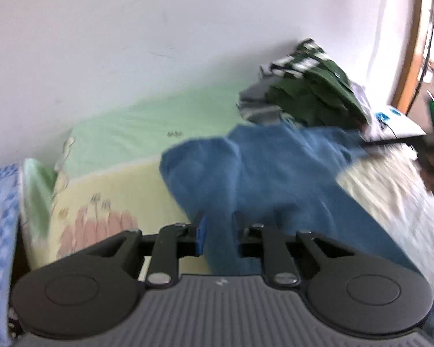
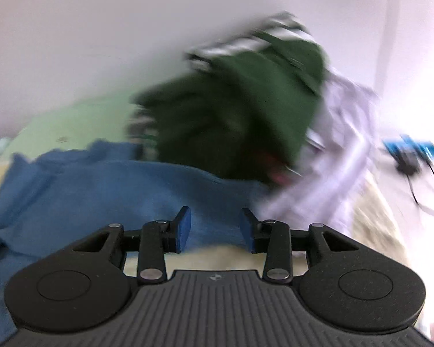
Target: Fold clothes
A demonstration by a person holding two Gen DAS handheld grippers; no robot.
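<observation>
A blue garment [image 1: 275,179] lies spread on the bed; it also shows in the right wrist view [image 2: 101,185]. My left gripper [image 1: 218,231] is open, its fingers over the garment's near part, with cloth between them but not pinched. My right gripper [image 2: 215,228] is open, just above the garment's near edge. Behind the blue garment is a heap of clothes: a dark green garment with white stripes [image 1: 312,86] [image 2: 240,110] and a pale lilac garment [image 2: 332,156]. Both views are blurred by motion.
The bed has a light green sheet [image 1: 147,127], a yellow flowered cover [image 1: 110,199] and a cream blanket [image 1: 396,190]. A blue-patterned cloth [image 1: 0,217] hangs at the left. A white wall is behind. A white board with cables [image 1: 399,124] lies at the right.
</observation>
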